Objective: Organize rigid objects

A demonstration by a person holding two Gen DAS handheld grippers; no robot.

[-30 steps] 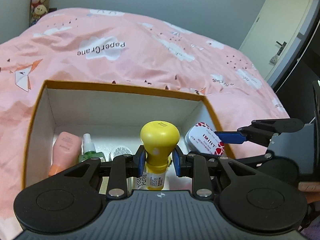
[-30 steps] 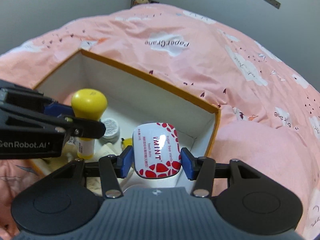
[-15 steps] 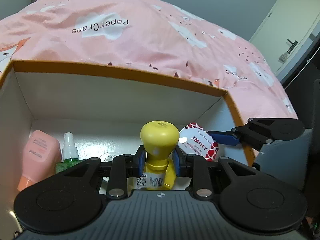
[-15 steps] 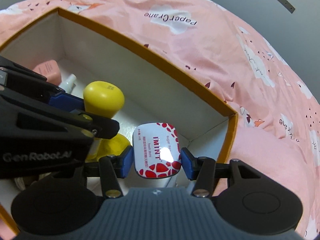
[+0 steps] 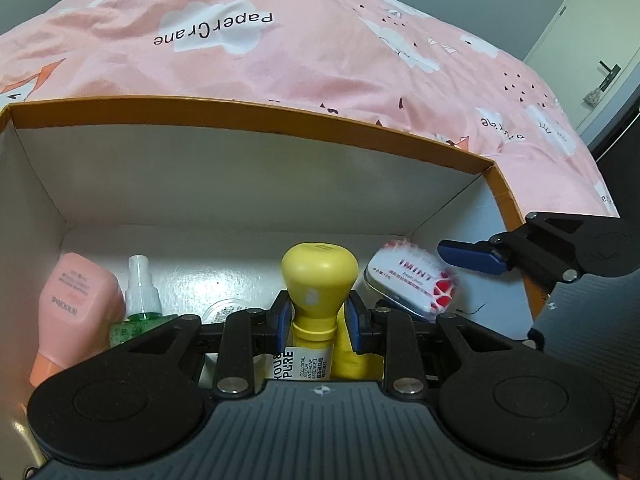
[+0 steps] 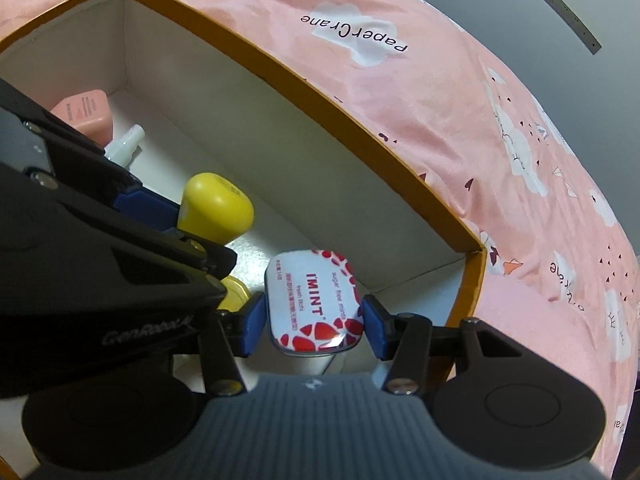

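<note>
dim, soft indoor light; glare on the box [image 5: 248,176] floor and the tin [image 6: 316,304]; fisheye bends edges, corners dark.

A yellow-capped bottle [image 5: 319,280], a white tin [image 6: 316,304] with red patches, a pink tube [image 5: 74,304]; orange-rimmed white box [image 5: 280,120]; pink bedspread [image 5: 320,40] with white clouds.
</note>
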